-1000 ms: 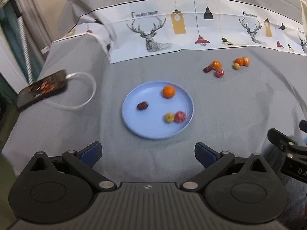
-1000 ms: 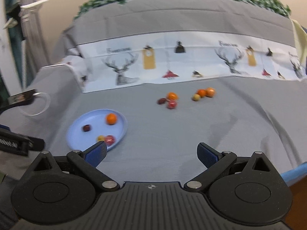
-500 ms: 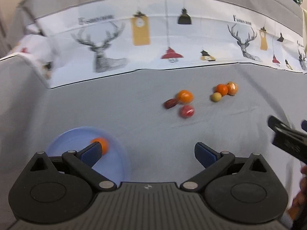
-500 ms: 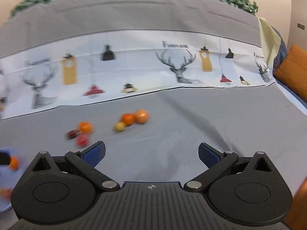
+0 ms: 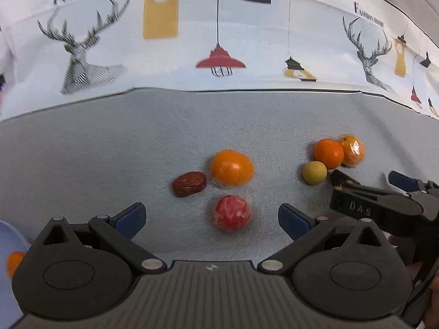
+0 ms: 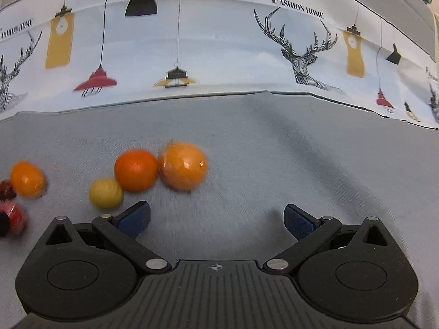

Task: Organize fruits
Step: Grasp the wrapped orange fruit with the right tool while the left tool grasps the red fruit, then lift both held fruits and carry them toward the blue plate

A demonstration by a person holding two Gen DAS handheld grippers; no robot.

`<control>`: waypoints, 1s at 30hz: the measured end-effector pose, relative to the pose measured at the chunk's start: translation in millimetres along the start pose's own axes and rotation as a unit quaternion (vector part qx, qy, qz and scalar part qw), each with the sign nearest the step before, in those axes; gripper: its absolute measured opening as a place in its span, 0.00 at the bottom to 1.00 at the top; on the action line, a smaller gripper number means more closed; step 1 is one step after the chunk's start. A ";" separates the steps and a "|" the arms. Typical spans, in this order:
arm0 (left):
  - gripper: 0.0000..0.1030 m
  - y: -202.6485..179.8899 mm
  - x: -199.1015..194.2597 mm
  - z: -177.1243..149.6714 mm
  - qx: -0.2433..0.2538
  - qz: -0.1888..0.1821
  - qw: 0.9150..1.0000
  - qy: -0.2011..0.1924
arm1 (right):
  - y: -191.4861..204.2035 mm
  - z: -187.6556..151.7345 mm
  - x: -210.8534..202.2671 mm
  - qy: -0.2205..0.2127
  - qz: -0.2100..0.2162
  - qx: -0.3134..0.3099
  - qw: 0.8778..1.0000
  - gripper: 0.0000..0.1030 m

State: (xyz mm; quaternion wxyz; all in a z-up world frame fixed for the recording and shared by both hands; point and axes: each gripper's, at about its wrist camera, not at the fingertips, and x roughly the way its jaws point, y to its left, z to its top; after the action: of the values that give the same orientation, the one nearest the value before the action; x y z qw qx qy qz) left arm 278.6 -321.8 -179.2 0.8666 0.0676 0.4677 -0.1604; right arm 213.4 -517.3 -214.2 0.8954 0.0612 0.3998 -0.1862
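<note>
My left gripper (image 5: 211,218) is open and empty, with a wrapped red fruit (image 5: 231,213) just ahead between its fingers. Beyond it lie a brown date (image 5: 189,183) and a wrapped orange (image 5: 231,167). Further right sit a yellow-green fruit (image 5: 314,172), an orange (image 5: 328,153) and a wrapped orange (image 5: 352,150). My right gripper (image 6: 216,219) is open and empty; it also shows in the left wrist view (image 5: 367,189). Ahead of it to the left lie the yellow-green fruit (image 6: 105,193), the orange (image 6: 136,170) and the wrapped orange (image 6: 183,166).
The blue plate (image 5: 8,235) shows at the left wrist view's lower left edge with an orange (image 5: 15,261) on it. The grey cloth (image 6: 274,150) covers the surface. A white printed band (image 5: 219,41) with deer and lamps runs across the back.
Both grippers have moved forward and closer to the loose fruits, which now look much larger. The plate has slid out to the left edge of the left wrist view.
</note>
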 end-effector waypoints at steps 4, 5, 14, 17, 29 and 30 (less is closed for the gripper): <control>0.94 -6.0 5.4 2.6 0.013 0.004 1.000 -0.008 | -6.7 9.2 12.3 -0.002 0.024 0.019 1.000 0.99; 0.74 -6.9 3.6 2.9 0.015 -0.002 1.000 -0.011 | -6.5 10.9 14.4 -0.006 0.027 0.018 0.999 0.98; 0.32 5.2 -46.3 -17.6 0.037 -0.051 0.998 0.014 | -25.2 -1.0 -20.7 0.016 -0.035 0.067 0.997 0.37; 0.32 19.8 -86.3 -34.1 0.048 -0.052 0.997 0.014 | -43.6 -17.4 -63.9 0.007 -0.058 0.131 0.990 0.37; 0.32 103.7 -264.8 -108.5 0.050 0.006 0.999 -0.004 | 14.2 -58.0 -294.3 -0.078 0.035 0.126 0.988 0.38; 0.32 111.4 -277.1 -116.5 0.044 0.013 0.999 -0.002 | 22.7 -62.5 -310.7 -0.080 0.047 0.121 0.988 0.38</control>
State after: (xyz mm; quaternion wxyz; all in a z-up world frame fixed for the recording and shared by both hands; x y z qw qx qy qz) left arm 83.1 -126.5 -16.7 0.8655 0.1112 0.4580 -0.1697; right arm -11.1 -391.8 -27.6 0.9183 0.1726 0.2976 -0.1958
